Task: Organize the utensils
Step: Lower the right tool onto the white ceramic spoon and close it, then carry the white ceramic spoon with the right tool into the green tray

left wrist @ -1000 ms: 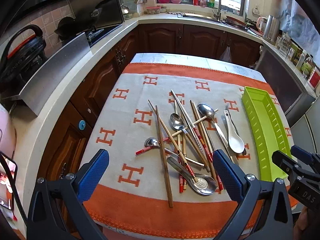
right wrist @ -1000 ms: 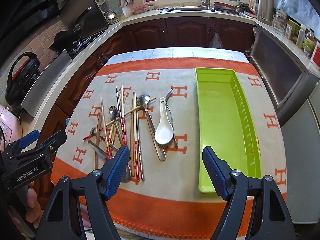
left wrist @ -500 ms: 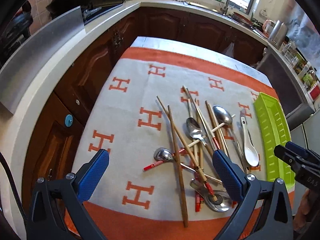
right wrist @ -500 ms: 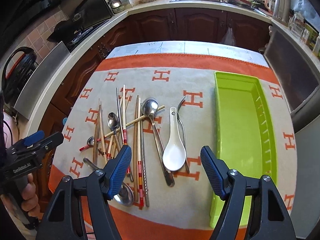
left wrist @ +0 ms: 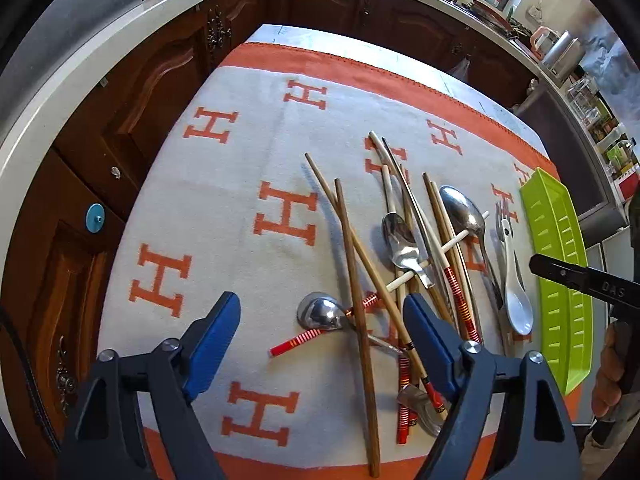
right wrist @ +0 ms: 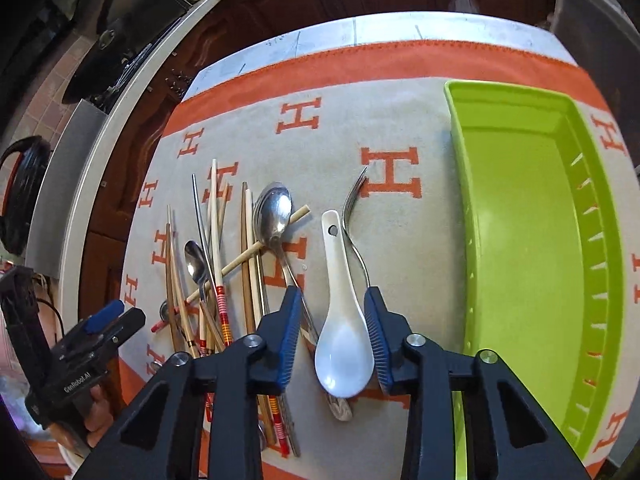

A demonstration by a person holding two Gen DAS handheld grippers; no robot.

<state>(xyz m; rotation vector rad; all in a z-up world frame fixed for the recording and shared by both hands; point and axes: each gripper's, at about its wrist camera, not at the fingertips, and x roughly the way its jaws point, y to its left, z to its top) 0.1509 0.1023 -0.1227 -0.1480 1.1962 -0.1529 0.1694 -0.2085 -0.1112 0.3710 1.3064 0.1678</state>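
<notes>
Utensils lie in a heap on the orange-and-grey cloth (left wrist: pixel 224 208). My left gripper (left wrist: pixel 322 308) hangs low over the heap's left side, jaws closing. A small metal spoon (left wrist: pixel 320 312) and a brown chopstick (left wrist: pixel 354 264) lie between its blue pads (left wrist: pixel 216 344), untouched. My right gripper (right wrist: pixel 333 296) is down over the white ceramic spoon (right wrist: pixel 338 264), jaws closing around the spoon's bowl. A gap still shows at the left pad (right wrist: pixel 290 336). A fork (right wrist: pixel 354 208) lies just right of that spoon. The green tray (right wrist: pixel 520 220) on the right holds nothing.
A large metal spoon (right wrist: pixel 274 212) and red-banded chopsticks (right wrist: pixel 220 300) lie left of the white spoon. Dark wooden cabinets (left wrist: pixel 132 92) and a pale counter (left wrist: pixel 60 100) run past the table's left edge. A stove with pans (right wrist: pixel 116 36) stands at the back left.
Both grippers have come down closer to the table. The right jaws have narrowed a lot around the white spoon. The left jaws have narrowed somewhat over the small metal spoon.
</notes>
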